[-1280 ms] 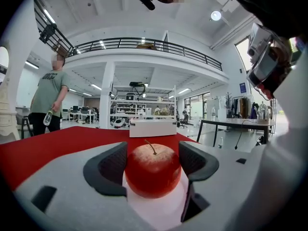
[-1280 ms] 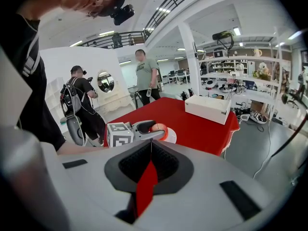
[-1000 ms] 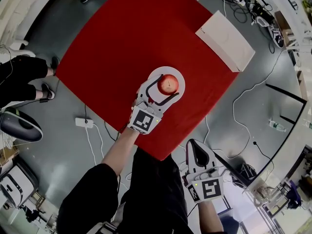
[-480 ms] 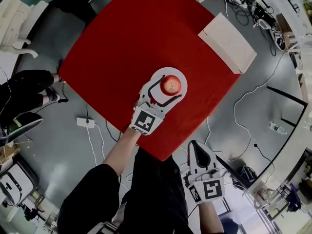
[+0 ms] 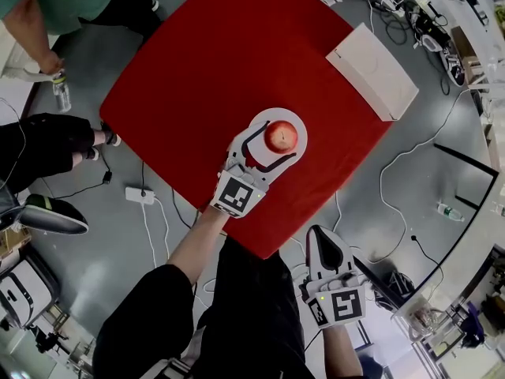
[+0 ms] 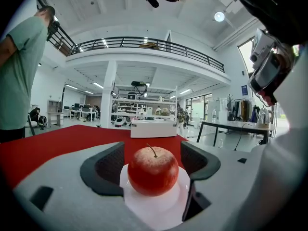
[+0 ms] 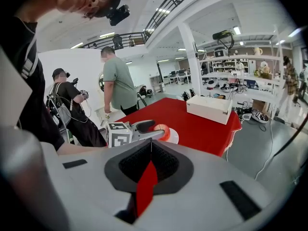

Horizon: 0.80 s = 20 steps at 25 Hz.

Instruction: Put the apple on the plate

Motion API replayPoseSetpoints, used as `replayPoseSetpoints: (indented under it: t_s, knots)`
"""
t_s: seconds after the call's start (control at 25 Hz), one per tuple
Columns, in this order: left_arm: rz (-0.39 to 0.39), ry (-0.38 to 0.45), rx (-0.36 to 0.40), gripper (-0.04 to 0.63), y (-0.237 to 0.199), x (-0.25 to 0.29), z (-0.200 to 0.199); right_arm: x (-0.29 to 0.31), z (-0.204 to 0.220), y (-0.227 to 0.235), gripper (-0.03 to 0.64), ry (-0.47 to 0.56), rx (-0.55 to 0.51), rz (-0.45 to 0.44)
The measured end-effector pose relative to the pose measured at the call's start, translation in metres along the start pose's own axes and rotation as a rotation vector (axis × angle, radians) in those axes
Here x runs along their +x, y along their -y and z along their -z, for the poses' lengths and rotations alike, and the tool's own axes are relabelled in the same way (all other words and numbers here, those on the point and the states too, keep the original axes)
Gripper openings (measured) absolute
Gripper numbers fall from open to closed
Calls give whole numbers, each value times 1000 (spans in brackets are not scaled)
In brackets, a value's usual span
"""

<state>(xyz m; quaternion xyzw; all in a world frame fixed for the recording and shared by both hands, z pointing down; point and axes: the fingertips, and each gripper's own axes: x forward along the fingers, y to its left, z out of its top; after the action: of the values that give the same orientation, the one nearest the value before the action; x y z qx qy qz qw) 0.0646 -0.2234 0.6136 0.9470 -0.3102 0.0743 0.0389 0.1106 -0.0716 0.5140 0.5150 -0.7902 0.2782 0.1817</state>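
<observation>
— Where is the apple [image 6: 153,171]?
— Upright in the middle of the white plate [image 5: 272,117], stem up; the left gripper [image 5: 279,141] reaches over the plate from the person's side; its jaws stand spread either side of the apple, a gap at each pad, so released.
— And the right gripper [image 5: 322,243]?
— Clenched on nothing; well apart from the plate, off the red table [image 5: 221,61].

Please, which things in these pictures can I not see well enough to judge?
- Near side of the plate: under the left gripper in the head view.
- What the white box holds: no view shows it.
- Label of the bottle at the left edge: too small, head view.
</observation>
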Motion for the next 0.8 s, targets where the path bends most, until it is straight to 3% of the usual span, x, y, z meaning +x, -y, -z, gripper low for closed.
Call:
replayPoseSetpoints:
  t_s: [0.36,0.64,0.68,0.8]
  knots:
    - [-32,-1,-17,331,-5,-12,-12,2,-9,5,11,18,-6,-16]
    - [-47,-13,47,100,-2,-23,-24,3,-11,-3,11,24,-6,-61]
    - [-50,-19,49,43,-1,-25,-25,2,-11,-4,11,26,-7,-65]
    - [-69,-30,29,7,0,-30,-28,1,-14,-5,11,35,-9,-75]
